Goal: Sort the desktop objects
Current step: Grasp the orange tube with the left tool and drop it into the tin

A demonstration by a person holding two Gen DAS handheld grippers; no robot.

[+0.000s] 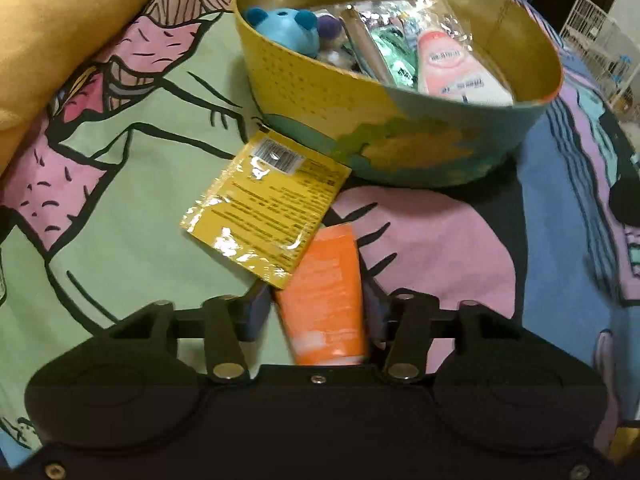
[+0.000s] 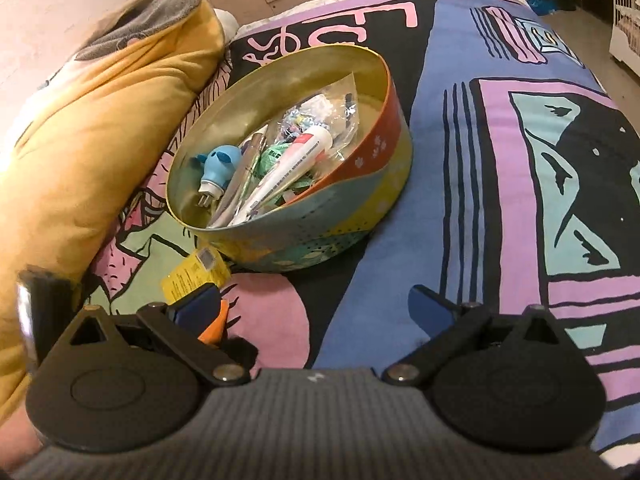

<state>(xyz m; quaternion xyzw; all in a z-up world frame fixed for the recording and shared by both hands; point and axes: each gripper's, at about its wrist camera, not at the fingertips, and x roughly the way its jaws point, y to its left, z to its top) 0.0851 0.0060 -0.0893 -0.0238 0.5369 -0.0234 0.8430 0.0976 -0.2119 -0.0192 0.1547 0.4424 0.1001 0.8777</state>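
An orange tube [image 1: 326,300] lies on the patterned bedspread between the fingers of my left gripper [image 1: 316,304], which is closed around it. A yellow sachet [image 1: 264,208] lies partly over the tube's far end, next to a round tin [image 1: 400,148] holding a blue toy [image 1: 280,28], a pink-white tube [image 1: 452,68] and packets. In the right wrist view the tin [image 2: 360,216] is ahead, the sachet [image 2: 192,276] and the orange tube [image 2: 216,324] show at lower left. My right gripper [image 2: 320,304] is open and empty above the bedspread.
A yellow pillow [image 2: 80,152] lies along the left side. White wire racks [image 1: 600,36] stand at the far right. The bedspread [image 2: 500,200] stretches to the right of the tin.
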